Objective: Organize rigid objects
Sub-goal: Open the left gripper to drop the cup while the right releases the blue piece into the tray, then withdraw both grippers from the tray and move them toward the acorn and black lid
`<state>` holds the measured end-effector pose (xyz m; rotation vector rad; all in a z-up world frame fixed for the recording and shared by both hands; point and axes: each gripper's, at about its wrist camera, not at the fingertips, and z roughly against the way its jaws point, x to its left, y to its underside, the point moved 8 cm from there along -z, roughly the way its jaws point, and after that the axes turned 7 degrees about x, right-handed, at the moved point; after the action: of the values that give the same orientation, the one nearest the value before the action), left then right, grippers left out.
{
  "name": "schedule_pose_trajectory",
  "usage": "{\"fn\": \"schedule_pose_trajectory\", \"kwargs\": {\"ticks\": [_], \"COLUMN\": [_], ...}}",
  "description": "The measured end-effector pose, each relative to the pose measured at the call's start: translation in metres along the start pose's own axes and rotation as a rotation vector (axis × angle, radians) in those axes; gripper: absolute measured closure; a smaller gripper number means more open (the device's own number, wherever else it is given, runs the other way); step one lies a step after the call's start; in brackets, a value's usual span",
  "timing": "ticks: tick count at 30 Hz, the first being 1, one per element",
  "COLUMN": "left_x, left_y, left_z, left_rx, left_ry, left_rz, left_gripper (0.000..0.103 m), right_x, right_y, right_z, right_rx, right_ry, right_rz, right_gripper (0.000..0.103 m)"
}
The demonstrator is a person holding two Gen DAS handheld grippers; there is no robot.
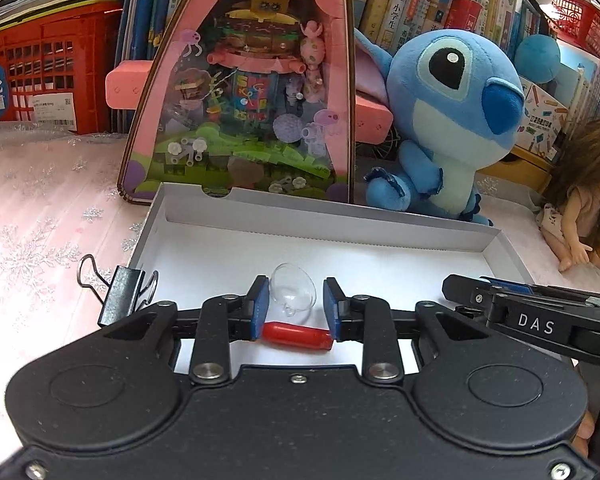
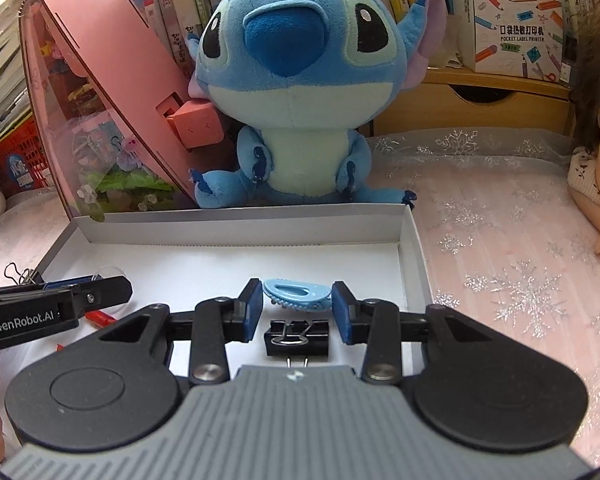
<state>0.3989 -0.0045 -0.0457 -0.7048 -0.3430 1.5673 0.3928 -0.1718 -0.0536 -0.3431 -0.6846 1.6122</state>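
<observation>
A shallow white box (image 1: 340,216) lies on the pink cloth. My left gripper (image 1: 296,282) is open over its floor. A clear plastic half-dome (image 1: 294,290) lies loose between the pads, with a gap on each side. A red cylinder (image 1: 298,336) lies on the floor just behind it. A black binder clip (image 1: 122,296) sits at the box's left rim. My right gripper (image 2: 296,284) is shut on a light blue hair clip (image 2: 296,295), a pad touching each end. Another black binder clip (image 2: 298,340) lies under it. The right gripper's fingers (image 1: 464,290) show beside the left one.
A blue plush toy (image 2: 300,80) and a pink display case (image 1: 240,92) stand right behind the box's far wall (image 2: 240,216). A doll (image 1: 580,216) sits to the right. Books, a red basket (image 1: 40,68) and a wooden drawer (image 2: 472,104) line the back.
</observation>
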Motion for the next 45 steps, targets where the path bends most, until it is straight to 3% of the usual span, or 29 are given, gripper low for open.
{"fn": "schedule_pose_trajectory", "kwargs": {"ticks": [2,4,18,22,34,45], "left_x": [-0.001,-0.001,-0.015,-0.014,-0.025,-0.035], "left_y": [0.0,-0.001,0.011,0.032,0.097,0.148], "left_z": [0.002,0.004,0.057,0.078,0.127,0.152], "left_rx": [0.004,0.006,-0.066,-0.101,-0.101,-0.08], "left_ry": [0.006,0.016,0.02,0.01,0.009,0.013], "left_rz": [0.003,0.008,-0.053,-0.052,-0.122,-0.151], "left_gripper": [0.069,0.067,0.044,0.029,0.025,0.023], "right_x": [-0.001,0.0,0.02,0.023,0.03,0.026], "right_y": [0.0,-0.001,0.008,0.018,0.064,0.108], "right_z": [0.001,0.004,0.053,0.072,0.125,0.145], "right_rx": [-0.005,-0.009,-0.087,-0.11,-0.186,-0.174], "right_ry": [-0.006,-0.012,-0.014,-0.025,-0.082,-0.161], "right_rz": [-0.013,-0.02,0.053,0.078,0.122,0.08], "right_gripper": [0.055,0.044,0.034,0.029,0.019,0.016]}}
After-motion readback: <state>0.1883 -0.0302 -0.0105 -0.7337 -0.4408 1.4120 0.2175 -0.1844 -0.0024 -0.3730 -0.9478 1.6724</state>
